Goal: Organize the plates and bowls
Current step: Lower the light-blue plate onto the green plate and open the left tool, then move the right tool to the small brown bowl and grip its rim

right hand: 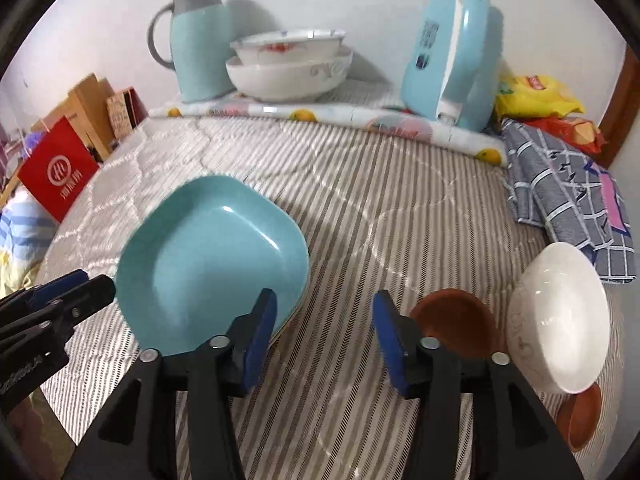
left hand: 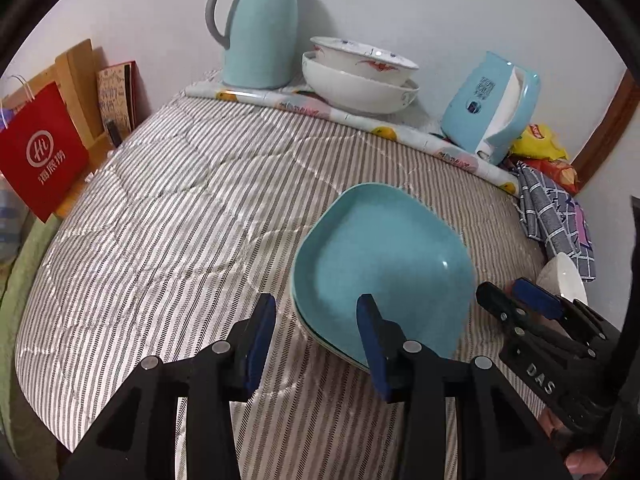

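Observation:
A stack of teal square plates (left hand: 380,264) (right hand: 212,264) lies on the striped tablecloth (left hand: 180,208). My left gripper (left hand: 316,336) stands open at the stack's near left edge; the rim sits between its fingers, and the pads do not press it. My right gripper (right hand: 326,336) is open over bare cloth just right of the stack, with nothing between its fingers. Right of it a white bowl (right hand: 560,320) lies tilted beside a brown bowl (right hand: 456,320), and another brown bowl (right hand: 580,416) is nearer. Two white patterned bowls (left hand: 360,80) are stacked at the back.
Along the back wall stand a teal thermos jug (left hand: 260,36) and a blue tissue box (left hand: 492,104). Yellow and red snack bags (right hand: 536,96) and a grey checked cloth (right hand: 568,200) lie at the right edge. A red paper bag (left hand: 40,160) stands beyond the left edge.

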{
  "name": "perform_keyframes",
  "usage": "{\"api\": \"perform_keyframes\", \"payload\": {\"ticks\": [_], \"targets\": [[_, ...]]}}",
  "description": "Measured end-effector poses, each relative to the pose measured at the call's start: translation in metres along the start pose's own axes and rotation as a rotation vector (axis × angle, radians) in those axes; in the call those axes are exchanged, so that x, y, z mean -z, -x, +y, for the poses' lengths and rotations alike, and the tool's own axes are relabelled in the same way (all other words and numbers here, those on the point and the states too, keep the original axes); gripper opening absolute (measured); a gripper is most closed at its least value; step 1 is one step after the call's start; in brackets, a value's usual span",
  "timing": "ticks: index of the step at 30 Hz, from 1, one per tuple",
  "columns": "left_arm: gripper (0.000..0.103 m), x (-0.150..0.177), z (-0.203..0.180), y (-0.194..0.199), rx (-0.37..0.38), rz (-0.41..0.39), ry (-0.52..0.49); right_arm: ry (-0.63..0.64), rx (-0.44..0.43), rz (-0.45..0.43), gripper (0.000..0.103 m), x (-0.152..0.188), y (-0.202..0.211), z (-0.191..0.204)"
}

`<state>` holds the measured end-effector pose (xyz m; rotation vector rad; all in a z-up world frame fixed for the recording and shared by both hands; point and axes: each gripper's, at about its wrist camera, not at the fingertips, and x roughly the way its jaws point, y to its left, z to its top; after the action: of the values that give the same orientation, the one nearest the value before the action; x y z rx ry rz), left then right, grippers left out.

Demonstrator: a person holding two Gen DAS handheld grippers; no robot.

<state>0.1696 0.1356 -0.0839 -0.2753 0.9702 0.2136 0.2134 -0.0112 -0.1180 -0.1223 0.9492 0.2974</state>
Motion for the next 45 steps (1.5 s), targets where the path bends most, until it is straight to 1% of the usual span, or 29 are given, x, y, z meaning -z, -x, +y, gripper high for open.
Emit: {"api": "perform_keyframes", "payload": {"ticks": [4, 8, 11, 14, 16, 18, 22, 23, 25, 27, 29, 32, 34, 37, 41, 45], "targets": [[0.04, 0.003, -0.008, 0.012, 0.014, -0.053, 0.003, 0.001, 0.007, -0.047, 0.057, 0.008, 0.02, -0.006], [0.04, 0.008, -0.021, 0.023, 0.031, -0.096, 0.001, -0.022, -0.004, -0.048, 0.058, 0.014, 0.035, -0.017], [0.04, 0.011, -0.033, 0.027, 0.044, -0.087, -0.015, -0.029, 0.046, -0.02, 0.059, 0.02, 0.043, -0.029], [0.04, 0.014, -0.045, 0.03, 0.05, -0.067, -0.023, -0.02, 0.055, -0.002, 0.059, 0.025, 0.05, -0.038], [0.04, 0.017, -0.057, 0.033, 0.054, -0.066, -0.041, -0.045, 0.082, -0.013, 0.071, 0.031, 0.059, -0.05], [0.04, 0.021, -0.069, 0.038, 0.053, -0.082, -0.063, -0.059, 0.092, -0.027, 0.078, 0.036, 0.067, -0.06], [0.04, 0.027, -0.089, 0.044, 0.067, -0.104, -0.08, -0.093, 0.128, -0.053, 0.083, 0.048, 0.082, -0.082], [0.041, 0.028, -0.094, 0.045, 0.07, -0.111, -0.082, -0.101, 0.131, -0.054, 0.083, 0.05, 0.084, -0.088], [0.046, 0.031, -0.104, 0.046, 0.064, -0.123, -0.085, -0.121, 0.129, -0.063, 0.083, 0.057, 0.09, -0.102], [0.046, 0.033, -0.113, 0.048, 0.078, -0.142, -0.093, -0.131, 0.131, -0.063, 0.083, 0.063, 0.093, -0.113], [0.046, 0.034, -0.122, 0.049, 0.092, -0.156, -0.101, -0.158, 0.152, -0.07, 0.083, 0.07, 0.096, -0.126], [0.046, 0.035, -0.134, 0.049, 0.113, -0.17, -0.108, -0.196, 0.166, -0.112, 0.083, 0.084, 0.1, -0.146], [0.046, 0.034, -0.141, 0.045, 0.136, -0.151, -0.105, -0.205, 0.181, -0.124, 0.083, 0.093, 0.101, -0.156], [0.046, 0.034, -0.153, 0.039, 0.123, -0.13, -0.14, -0.247, 0.162, -0.056, 0.083, 0.101, 0.095, -0.173], [0.046, 0.034, -0.164, 0.026, 0.135, -0.076, -0.161, -0.304, 0.163, -0.026, 0.083, 0.111, 0.091, -0.196], [0.046, 0.034, -0.174, 0.012, 0.134, -0.047, -0.189, -0.361, 0.16, -0.029, 0.083, 0.12, 0.088, -0.217]]}}
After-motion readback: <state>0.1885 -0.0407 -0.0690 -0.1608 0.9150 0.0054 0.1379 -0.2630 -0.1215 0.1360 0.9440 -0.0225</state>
